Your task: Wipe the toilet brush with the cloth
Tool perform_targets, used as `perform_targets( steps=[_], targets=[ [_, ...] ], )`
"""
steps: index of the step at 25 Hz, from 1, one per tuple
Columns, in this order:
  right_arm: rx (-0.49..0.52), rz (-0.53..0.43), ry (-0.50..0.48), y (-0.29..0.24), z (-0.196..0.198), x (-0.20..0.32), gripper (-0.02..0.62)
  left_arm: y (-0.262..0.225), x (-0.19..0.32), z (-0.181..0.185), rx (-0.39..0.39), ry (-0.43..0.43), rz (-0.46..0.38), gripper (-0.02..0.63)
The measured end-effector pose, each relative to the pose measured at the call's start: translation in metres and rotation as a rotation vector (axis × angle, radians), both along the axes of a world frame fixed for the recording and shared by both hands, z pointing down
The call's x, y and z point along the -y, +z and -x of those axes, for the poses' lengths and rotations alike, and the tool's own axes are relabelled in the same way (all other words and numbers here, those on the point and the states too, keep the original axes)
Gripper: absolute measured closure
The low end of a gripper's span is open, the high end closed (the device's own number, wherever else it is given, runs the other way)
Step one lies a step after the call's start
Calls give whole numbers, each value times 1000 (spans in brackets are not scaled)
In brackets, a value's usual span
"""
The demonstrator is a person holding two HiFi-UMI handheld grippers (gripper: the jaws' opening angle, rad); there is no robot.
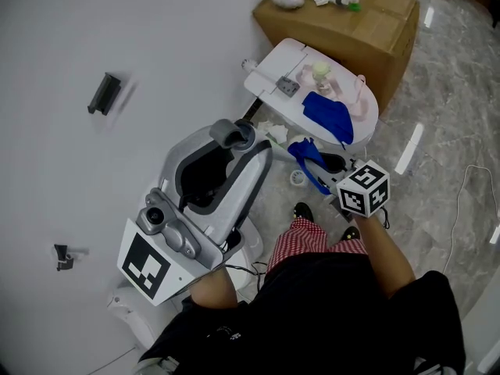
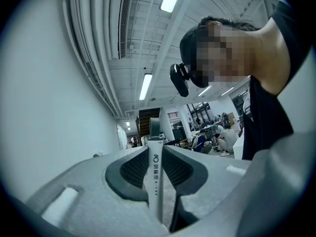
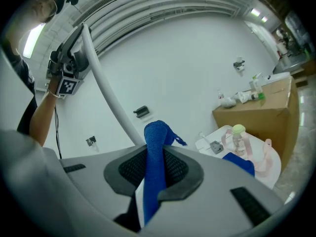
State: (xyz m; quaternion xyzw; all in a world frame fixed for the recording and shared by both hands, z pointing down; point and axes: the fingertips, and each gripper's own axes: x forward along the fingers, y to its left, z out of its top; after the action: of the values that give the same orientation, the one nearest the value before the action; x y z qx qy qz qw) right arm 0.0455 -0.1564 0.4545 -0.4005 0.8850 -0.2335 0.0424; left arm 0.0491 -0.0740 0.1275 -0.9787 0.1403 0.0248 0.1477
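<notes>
My left gripper (image 2: pixel 155 184) is shut on the white handle of the toilet brush (image 2: pixel 154 167), which stands upright between the pads. In the right gripper view the long white handle (image 3: pixel 106 90) slants down from the left gripper (image 3: pixel 66 65) to behind the blue cloth (image 3: pixel 155 147). My right gripper (image 3: pixel 155 177) is shut on this cloth, whose bunched top sticks up past the pads and meets the handle. In the head view the left gripper (image 1: pixel 234 135) is at lower left and the right gripper (image 1: pixel 312 162), with the cloth (image 1: pixel 303 151), is right of it. The brush head is hidden.
A white toilet (image 1: pixel 273 73) beyond the grippers carries a second blue cloth (image 1: pixel 330 116), a small bottle (image 1: pixel 320 72) and a pink item. A cardboard box (image 1: pixel 375 26) stands behind it. The white wall on the left has black fixtures (image 1: pixel 103 94). A cable (image 1: pixel 462 209) lies on the marble floor.
</notes>
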Motion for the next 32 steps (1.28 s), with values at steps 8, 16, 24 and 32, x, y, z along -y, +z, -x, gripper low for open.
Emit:
perform_targets(
  steps=[8, 16, 24, 32],
  targets=[
    [6, -119, 195, -65, -54, 4, 531, 3, 11, -1, 13, -37, -3, 517],
    [155, -424, 163, -188, -65, -29, 531, 9, 20, 1, 15, -69, 21, 517],
    [241, -633, 84, -264, -61, -72, 531, 9, 26, 1, 11, -95, 54, 517],
    [239, -729, -28, -289, -43, -97, 531, 11, 23, -2, 15, -117, 62, 517]
  ],
)
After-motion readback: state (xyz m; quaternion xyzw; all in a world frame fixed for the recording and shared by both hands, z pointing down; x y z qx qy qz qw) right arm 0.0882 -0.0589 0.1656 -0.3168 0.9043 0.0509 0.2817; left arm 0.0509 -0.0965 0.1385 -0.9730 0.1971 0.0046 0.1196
